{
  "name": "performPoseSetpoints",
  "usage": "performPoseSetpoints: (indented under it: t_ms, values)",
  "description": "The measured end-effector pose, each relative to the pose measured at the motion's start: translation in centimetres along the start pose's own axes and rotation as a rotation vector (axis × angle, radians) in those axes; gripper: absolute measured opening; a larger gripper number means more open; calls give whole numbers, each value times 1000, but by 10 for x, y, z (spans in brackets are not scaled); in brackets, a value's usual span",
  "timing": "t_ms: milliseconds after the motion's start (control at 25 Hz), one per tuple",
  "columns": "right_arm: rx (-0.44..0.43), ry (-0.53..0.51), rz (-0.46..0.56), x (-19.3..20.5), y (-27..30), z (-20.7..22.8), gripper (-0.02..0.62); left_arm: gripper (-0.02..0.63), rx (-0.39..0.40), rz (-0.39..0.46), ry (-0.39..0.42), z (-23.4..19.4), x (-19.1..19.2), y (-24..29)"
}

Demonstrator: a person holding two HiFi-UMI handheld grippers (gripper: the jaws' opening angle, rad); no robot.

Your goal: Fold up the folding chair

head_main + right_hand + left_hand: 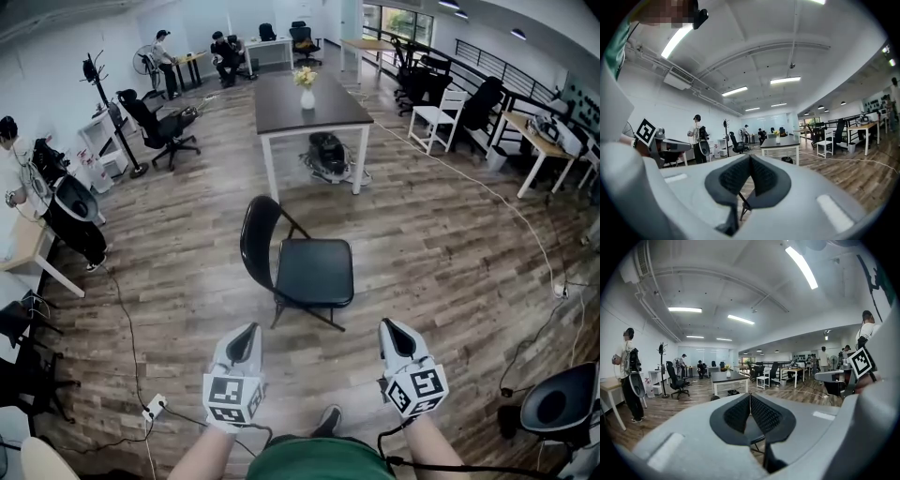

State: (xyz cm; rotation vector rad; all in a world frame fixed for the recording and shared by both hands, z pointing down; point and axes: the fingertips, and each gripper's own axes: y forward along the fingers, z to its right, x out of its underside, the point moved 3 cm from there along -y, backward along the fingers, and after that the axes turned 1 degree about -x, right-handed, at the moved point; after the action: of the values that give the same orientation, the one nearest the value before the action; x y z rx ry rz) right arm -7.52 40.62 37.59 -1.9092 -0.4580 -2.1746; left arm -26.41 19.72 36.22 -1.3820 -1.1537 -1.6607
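While left gripper (246, 339) and right gripper (394, 330) are closed, empty, the black metal folding chair (314, 270), judged rigid and hinged, is best taken at its backrest (255, 239).

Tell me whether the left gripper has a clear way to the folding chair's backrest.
Probably yes: only bare floor lies between the left gripper and the folding chair's backrest. Its jaws are shut, so they must open first.

- A dark tabletop (314, 111) on white legs stands in the middle of the room, and a white vase (307, 97) with flowers stands on it.
- A black machine (328, 155) lies under it on the wooden floor (441, 253).
- A black office chair (155, 127) stands at the left, near a coat stand (91, 67).
- A white chair (436, 117) stands at the right.
- A white power strip (153, 406) lies on the floor at the lower left.
- A person (225, 58) sits at the far wall.
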Motion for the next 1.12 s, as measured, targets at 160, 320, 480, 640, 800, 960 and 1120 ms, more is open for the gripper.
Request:
performPoseSetpoints:
  t_ms: [160, 320, 480, 640, 800, 960, 1120]
  values:
    - [-15, 14, -11, 3, 17, 31, 3, 14, -9, -17, 6, 14, -2, 27]
    - [-24, 37, 3, -1, 28, 52, 3, 14, -15, -34, 24, 19, -7, 44]
    - [-40, 46, 1, -2, 43, 68, 3, 14, -29, -40, 25, 17, -13, 63]
    - [-60, 53, -15, 5, 58, 80, 3, 14, -33, -56, 21, 13, -8, 85]
    - [-117, 32, -7, -1, 77, 81, 3, 14, -24, -55, -1, -2, -9, 112]
    - [-123, -58, -10, -4, 106, 91, 3, 14, -8, -56, -24, -19, -5, 152]
    - [-109, -96, -1, -6, 149, 104, 3, 14, -6, -45, -8, -51, -4, 199]
